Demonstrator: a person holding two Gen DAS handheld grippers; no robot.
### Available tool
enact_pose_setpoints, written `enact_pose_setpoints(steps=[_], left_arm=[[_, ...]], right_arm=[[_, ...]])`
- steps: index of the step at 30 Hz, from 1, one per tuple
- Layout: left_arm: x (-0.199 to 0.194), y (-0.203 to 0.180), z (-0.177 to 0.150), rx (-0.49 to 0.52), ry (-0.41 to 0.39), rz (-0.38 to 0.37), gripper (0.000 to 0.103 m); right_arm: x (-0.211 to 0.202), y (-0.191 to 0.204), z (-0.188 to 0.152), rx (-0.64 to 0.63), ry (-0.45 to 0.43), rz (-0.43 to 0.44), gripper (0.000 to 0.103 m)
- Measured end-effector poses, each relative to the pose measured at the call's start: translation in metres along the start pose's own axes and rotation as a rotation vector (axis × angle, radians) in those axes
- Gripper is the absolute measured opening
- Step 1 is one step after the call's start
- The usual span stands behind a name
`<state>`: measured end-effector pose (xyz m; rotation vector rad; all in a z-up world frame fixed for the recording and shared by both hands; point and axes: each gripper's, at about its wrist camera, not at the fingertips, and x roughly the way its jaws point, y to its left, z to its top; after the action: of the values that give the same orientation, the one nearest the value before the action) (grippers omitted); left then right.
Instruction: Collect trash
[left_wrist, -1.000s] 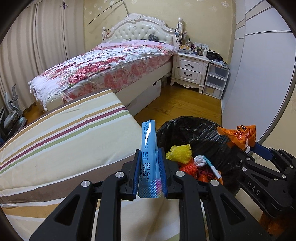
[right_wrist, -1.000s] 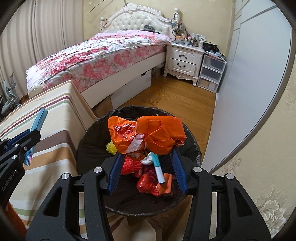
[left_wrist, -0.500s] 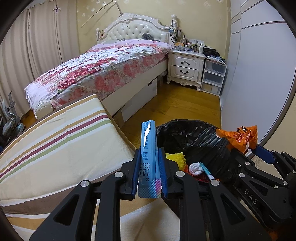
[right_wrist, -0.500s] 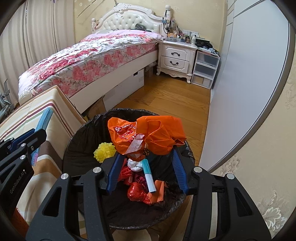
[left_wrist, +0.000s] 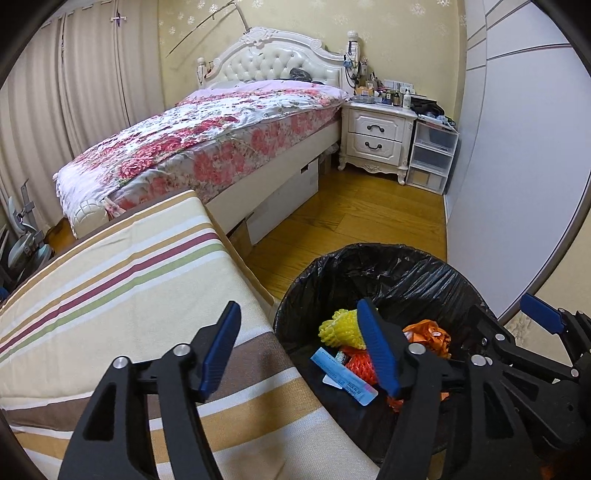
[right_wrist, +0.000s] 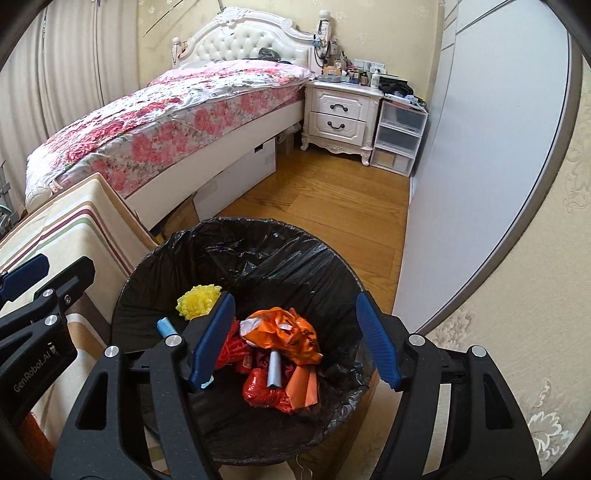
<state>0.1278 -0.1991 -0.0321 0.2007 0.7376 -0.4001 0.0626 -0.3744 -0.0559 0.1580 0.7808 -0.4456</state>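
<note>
Left hand-held gripper (left_wrist: 299, 347): jaws opening, nothing between the pads; poised over the near rim of the bin, half above the striped cushion.
Right hand-held gripper (right_wrist: 295, 332): jaws opening, nothing clamped; centred above the bin mouth, pointing down into it.
Blue wrapper (left_wrist: 343, 376): lying inside the bin on the left of the pile, flat end toward the rim; free of both grippers.
Orange bag (right_wrist: 284, 332): crumpled on top of the pile, directly beneath the right jaws, untouched.
Other contents: yellow mesh ball (right_wrist: 197, 301), red net scraps and a grey tube (right_wrist: 274, 374), all loose in the bin.
Bin (right_wrist: 236, 240): black liner draped over the rim, standing on the wood floor just beside the striped cushion (left_wrist: 110, 273).
Risk, liner snag: open fingertip close to the liner edge; likely to drag the liner inward or tip the bin if lifted sideways.
Risk, gripper clash: both tools crowded over one opening; contact probable if withdrawn toward each other.
Risk, light trash: wrapper and orange bag sitting high and loose; could catch on a pad and ride back out.
Risk, remaining trash: none visible outside the bin; completeness of collection not confirmable from these views.
</note>
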Motion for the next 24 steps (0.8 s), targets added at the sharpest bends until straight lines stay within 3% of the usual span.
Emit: enact_pose_setpoints(steps=[11,24], left_arm=[[-0.031,0.013,-0.007,-0.029,-0.048,0.051,0.079],[-0.078,0.041,-0.039,-0.072,-0.064,0.075,0.081]], right_arm=[[-0.032,-0.005,-0.007,0.025,-0.037,-0.011,0.08],[-0.087,0.016,-0.028,-0.018,-0.098,0.033,0.084]])
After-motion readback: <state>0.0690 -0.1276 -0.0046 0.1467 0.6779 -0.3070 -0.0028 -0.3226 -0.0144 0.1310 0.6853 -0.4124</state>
